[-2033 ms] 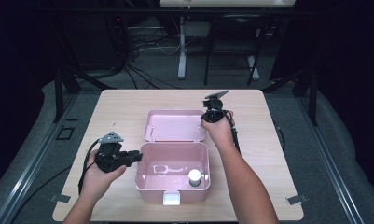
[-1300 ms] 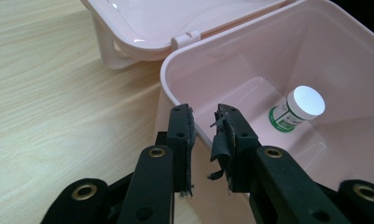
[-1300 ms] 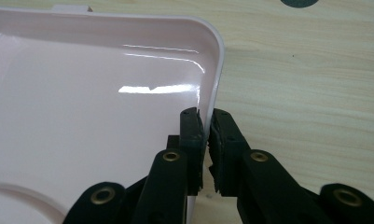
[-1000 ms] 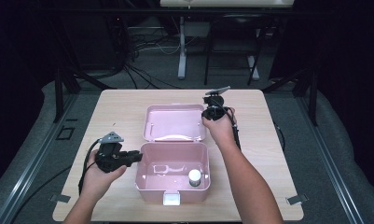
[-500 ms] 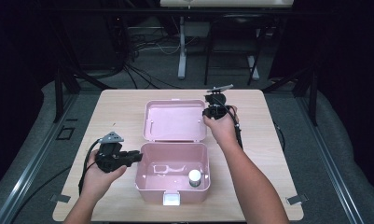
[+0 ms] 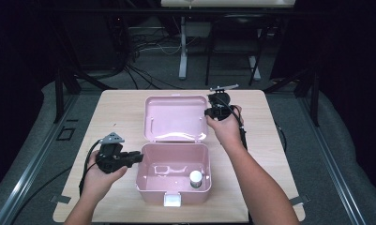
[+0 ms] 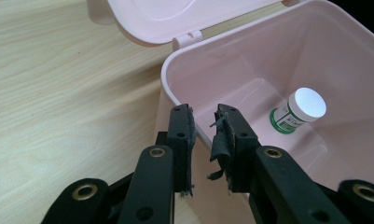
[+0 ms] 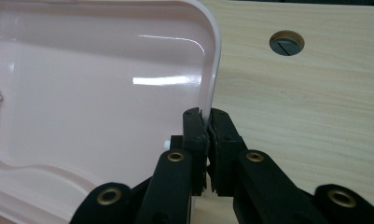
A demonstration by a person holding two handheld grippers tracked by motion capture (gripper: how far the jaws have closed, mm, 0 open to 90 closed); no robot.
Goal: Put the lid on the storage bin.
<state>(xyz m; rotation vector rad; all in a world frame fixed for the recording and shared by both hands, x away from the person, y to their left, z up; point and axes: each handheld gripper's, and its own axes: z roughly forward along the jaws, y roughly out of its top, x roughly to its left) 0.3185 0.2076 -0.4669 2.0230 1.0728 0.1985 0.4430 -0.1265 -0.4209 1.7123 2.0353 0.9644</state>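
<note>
A pink plastic box (image 6: 150,187) stands open near the table's front edge, its lid (image 6: 176,119) tilted up behind it. On the box floor stands a small white-capped bottle (image 6: 195,178), also the bottle (image 7: 299,109) in the left gripper view. My left gripper (image 6: 138,158) reaches in from the left; its jaws straddle the box's left wall (image 7: 250,60) at the rim, my left gripper (image 7: 203,116) shut on it. At the lid's right edge my right gripper (image 6: 208,112) is shut on the lid rim. In the right gripper view my right gripper (image 8: 206,116) pinches the lid (image 8: 96,84).
The light wooden table (image 6: 279,154) has bare room left and right of the box. A round cable hole (image 8: 286,43) sits in the tabletop beyond the lid. A white latch (image 6: 171,200) marks the box's front. Dark floor, stands and cables lie beyond the far edge.
My right gripper has risen with the lid's right edge, and the lid stands more upright than before. The left gripper and the box have stayed put.
</note>
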